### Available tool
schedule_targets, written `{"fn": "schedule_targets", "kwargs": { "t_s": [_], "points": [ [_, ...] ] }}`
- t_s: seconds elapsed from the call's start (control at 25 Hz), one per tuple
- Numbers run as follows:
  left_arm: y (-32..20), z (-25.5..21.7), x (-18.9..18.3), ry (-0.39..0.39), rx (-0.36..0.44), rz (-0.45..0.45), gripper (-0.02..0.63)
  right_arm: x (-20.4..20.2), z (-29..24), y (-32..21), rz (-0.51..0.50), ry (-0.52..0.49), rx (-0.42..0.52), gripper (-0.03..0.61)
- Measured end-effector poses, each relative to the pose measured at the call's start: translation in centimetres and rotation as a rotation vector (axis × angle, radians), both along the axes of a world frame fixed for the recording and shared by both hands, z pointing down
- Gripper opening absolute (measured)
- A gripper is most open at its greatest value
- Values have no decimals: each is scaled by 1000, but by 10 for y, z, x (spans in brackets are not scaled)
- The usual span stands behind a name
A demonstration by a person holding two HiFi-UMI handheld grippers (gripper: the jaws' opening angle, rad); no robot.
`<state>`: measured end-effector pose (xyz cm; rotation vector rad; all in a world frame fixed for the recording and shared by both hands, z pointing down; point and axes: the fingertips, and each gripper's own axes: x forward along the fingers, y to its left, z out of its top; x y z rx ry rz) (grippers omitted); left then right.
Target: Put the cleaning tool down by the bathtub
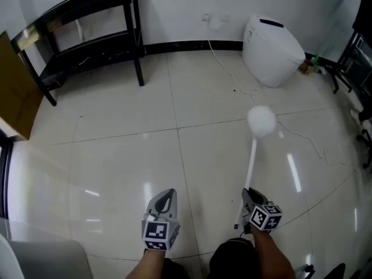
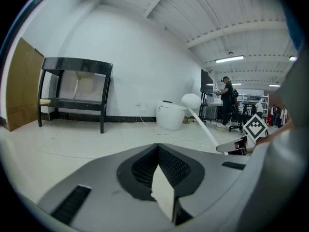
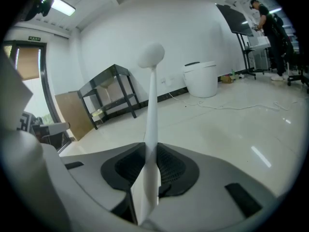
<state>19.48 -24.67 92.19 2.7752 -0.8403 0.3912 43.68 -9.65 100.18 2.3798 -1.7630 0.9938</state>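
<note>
The cleaning tool is a white brush with a round fluffy head [image 1: 261, 121] on a long thin handle [image 1: 251, 164]. My right gripper [image 1: 249, 196] is shut on the lower end of that handle and holds the head out over the tiled floor. In the right gripper view the handle [image 3: 152, 129] rises straight from between the jaws of the right gripper [image 3: 148, 175] to the head [image 3: 151, 55]. My left gripper [image 1: 167, 194] hovers beside it, shut with nothing in it [image 2: 161, 182]. The left gripper view also catches the brush head [image 2: 191, 100]. I cannot make out a bathtub for certain.
A white toilet [image 1: 270, 48] stands by the far wall, with a white cable [image 1: 232, 74] trailing across the tiles. A black shelf rack [image 1: 87, 16] is at the back left beside a brown board [image 1: 14, 92]. A black stand [image 1: 354, 57] is at the right. A person [image 2: 227, 98] stands far off.
</note>
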Motion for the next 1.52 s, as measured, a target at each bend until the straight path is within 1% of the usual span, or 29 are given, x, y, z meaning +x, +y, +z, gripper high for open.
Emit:
{"fn": "schedule_targets", "kwargs": {
  "t_s": [0.12,0.28,0.32,0.4,0.52,0.56,0.76,0.92,1.0,1.12,1.24,1.4,1.52],
  "points": [
    [8,-16,5,-1,19,-40,-3,5,-39,5,31,2,41,101],
    [24,-67,-14,-64,126,-66,-3,-5,-103,11,44,51,48,101],
    [29,-82,-20,-71,134,-68,-3,-8,-124,11,44,65,50,101],
    [41,-114,-34,-84,114,-71,-3,-11,-170,15,50,76,61,101],
    [59,-169,-52,-136,77,-62,-3,-17,-243,25,71,68,83,101],
    [63,-192,-57,-142,71,-63,-3,-19,-267,28,74,64,87,101],
    [76,-321,-76,-109,53,-97,-3,-34,-392,39,58,47,101,101],
    [85,-422,-89,-93,50,-102,-3,-52,-487,46,37,34,114,100],
    [91,-466,-99,-89,55,-105,-3,-64,-528,51,22,28,113,100],
    [101,-515,-123,-84,61,-117,-3,-81,-588,61,5,23,101,100],
    [110,-553,-153,-75,64,-137,-3,-100,-640,73,21,25,113,101],
    [121,-600,-195,-61,67,-167,-3,-135,-692,86,19,50,172,100],
    [129,-633,-227,-51,74,-196,-3,-161,-716,83,17,40,232,100]
  ]
}}
